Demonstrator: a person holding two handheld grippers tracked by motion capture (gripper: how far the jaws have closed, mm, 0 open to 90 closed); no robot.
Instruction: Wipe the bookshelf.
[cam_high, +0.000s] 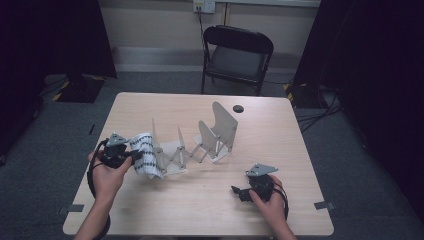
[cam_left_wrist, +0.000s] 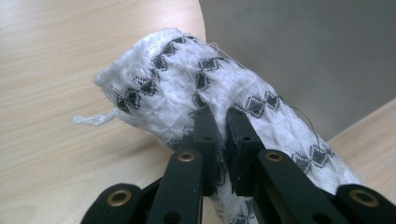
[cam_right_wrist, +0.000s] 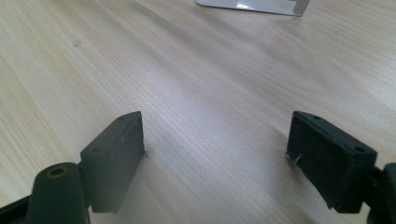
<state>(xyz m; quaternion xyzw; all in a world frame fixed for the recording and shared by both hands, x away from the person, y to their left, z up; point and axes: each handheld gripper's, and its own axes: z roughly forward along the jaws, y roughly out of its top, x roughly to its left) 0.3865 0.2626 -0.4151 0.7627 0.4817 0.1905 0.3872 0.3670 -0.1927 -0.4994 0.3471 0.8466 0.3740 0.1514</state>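
A rolled white cloth (cam_high: 146, 155) with a black woven pattern hangs just above the table at the left end of a metal accordion rack (cam_high: 223, 124). My left gripper (cam_high: 136, 156) is shut on it. In the left gripper view, the two black jaws (cam_left_wrist: 222, 119) pinch the cloth (cam_left_wrist: 224, 84) across its middle. One grey rack plate (cam_left_wrist: 303, 51) stands right behind it. My right gripper (cam_high: 236, 192) rests low over the table's front right, open and with nothing in it. In the right gripper view, its jaws (cam_right_wrist: 215, 140) stand wide apart over bare wood, with the rack's base (cam_right_wrist: 252, 4) far ahead.
The rack's upright plates run across the middle of the wooden table (cam_high: 280, 150). A small black round hole (cam_high: 238, 108) sits near the far edge. A black folding chair (cam_high: 237, 55) stands beyond the table. Dark curtains flank both sides.
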